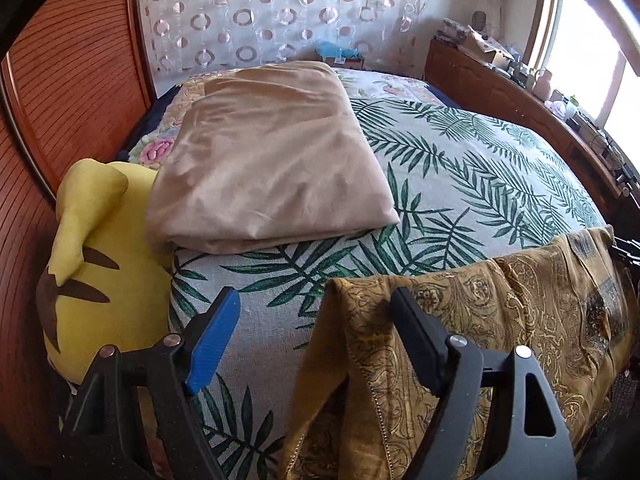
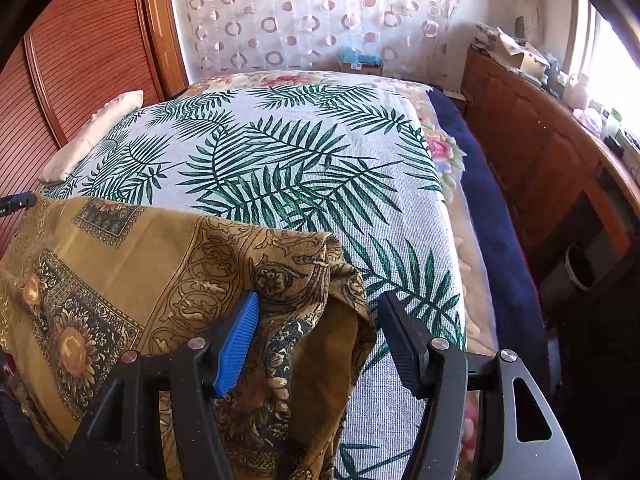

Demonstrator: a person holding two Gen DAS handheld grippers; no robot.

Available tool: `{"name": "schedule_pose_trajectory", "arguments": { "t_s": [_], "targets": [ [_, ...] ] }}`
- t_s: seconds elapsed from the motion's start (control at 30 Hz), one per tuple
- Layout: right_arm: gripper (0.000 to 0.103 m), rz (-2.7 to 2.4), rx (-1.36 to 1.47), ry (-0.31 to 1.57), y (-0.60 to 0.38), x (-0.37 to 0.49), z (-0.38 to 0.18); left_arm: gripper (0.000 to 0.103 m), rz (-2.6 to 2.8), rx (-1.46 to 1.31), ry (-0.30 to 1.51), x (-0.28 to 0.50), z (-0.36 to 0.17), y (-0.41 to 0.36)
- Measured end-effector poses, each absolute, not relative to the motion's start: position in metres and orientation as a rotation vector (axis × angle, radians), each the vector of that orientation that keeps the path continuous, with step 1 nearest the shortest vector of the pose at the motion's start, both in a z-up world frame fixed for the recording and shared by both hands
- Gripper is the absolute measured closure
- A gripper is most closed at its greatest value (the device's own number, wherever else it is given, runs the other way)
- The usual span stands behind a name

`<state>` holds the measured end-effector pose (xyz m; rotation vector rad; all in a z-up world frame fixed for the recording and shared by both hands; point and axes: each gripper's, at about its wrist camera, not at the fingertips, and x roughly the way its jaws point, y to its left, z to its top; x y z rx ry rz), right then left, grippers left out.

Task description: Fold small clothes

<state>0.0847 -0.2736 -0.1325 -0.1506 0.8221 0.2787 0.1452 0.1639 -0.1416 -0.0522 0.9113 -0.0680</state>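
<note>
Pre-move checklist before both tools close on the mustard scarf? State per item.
1. Left tool open: ok, fingers wide apart.
2. Right tool open: ok.
3. Mustard paisley scarf edge between left fingers: ok, corner fold hangs in the gap, nearer the black finger.
4. Scarf corner between right fingers: ok, bunched fold sits in the gap.
5. Scarf spread flat between tools: not ok, it sags with wrinkles.
6. Landing area on palm-leaf bedspread: ok ahead of right tool; folded beige blanket and yellow plush crowd the left side.
</note>
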Motion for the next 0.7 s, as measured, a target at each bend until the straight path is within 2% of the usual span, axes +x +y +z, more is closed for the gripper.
{"name": "schedule_pose_trajectory", "arguments": {
  "t_s": [0.1,0.2,0.23,0.27,0.3,0.37,0.4,0.47,0.5,0.6,0.7],
  "targets": [
    [0.039,0.280,-0.158,0.825,-0.273,0.085,-0.133,0.027,-0.069,-0.037,0.923,0.147,-0.145,0.161],
    [0.039,0.284,-0.166,0.826,-0.272,0.085,-0.133,0.042,-0.093,-0.030,0.938,0.148,-0.147,0.157],
    [0.040,0.284,-0.168,0.826,-0.272,0.085,-0.133,0.051,-0.105,-0.028,0.937,0.147,-0.148,0.155],
    [0.042,0.285,-0.170,0.824,-0.272,0.085,-0.134,0.064,-0.130,-0.028,0.933,0.145,-0.147,0.152],
    [0.044,0.288,-0.168,0.822,-0.272,0.084,-0.134,0.071,-0.149,-0.027,0.930,0.144,-0.147,0.149],
    [0.056,0.306,-0.167,0.820,-0.271,0.083,-0.133,0.090,-0.165,-0.008,0.919,0.138,-0.145,0.142],
    [0.059,0.315,-0.172,0.820,-0.269,0.082,-0.133,0.093,-0.168,0.001,0.912,0.136,-0.143,0.138],
    [0.084,0.340,-0.172,0.823,-0.266,0.080,-0.133,0.096,-0.166,0.006,0.883,0.128,-0.137,0.134],
    [0.089,0.363,-0.160,0.828,-0.265,0.079,-0.133,0.096,-0.163,0.003,0.863,0.124,-0.132,0.133],
    [0.093,0.361,-0.117,0.837,-0.267,0.073,-0.126,0.096,-0.149,-0.025,0.749,0.100,-0.103,0.130],
    [0.095,0.385,-0.075,0.738,-0.269,0.051,-0.091,0.096,-0.183,-0.056,0.642,0.079,-0.067,0.127]
  ]
}}
